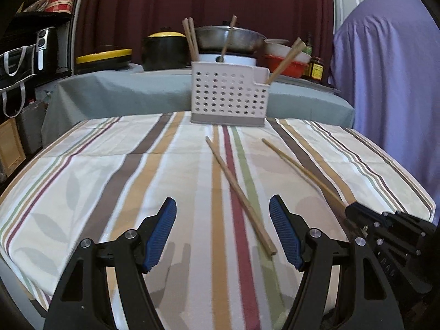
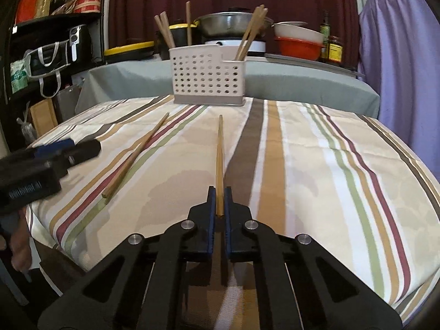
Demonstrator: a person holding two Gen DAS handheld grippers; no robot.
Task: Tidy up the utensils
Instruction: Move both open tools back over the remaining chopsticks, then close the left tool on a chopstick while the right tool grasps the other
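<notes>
Two wooden chopsticks lie on the striped tablecloth. One chopstick (image 1: 239, 194) (image 2: 136, 155) lies loose, its near end between the spread blue pads of my left gripper (image 1: 222, 231), which is open and touches nothing. The other chopstick (image 2: 220, 162) (image 1: 302, 172) points toward the holder, with my right gripper (image 2: 219, 200) shut on its near end. The white perforated utensil holder (image 1: 229, 93) (image 2: 207, 78) stands at the far edge of the cloth. It holds several chopsticks and a spoon. The right gripper's body (image 1: 385, 225) shows at the lower right of the left wrist view.
Behind the holder, a grey-covered table (image 1: 110, 93) carries a black pot (image 1: 165, 52), a steel wok (image 1: 229, 37), an orange bowl (image 1: 286, 64) and bottles. A purple cloth (image 1: 390, 68) hangs at the right. Shelves with bags (image 2: 52, 41) stand at the left. A hand (image 2: 19, 250) shows low left.
</notes>
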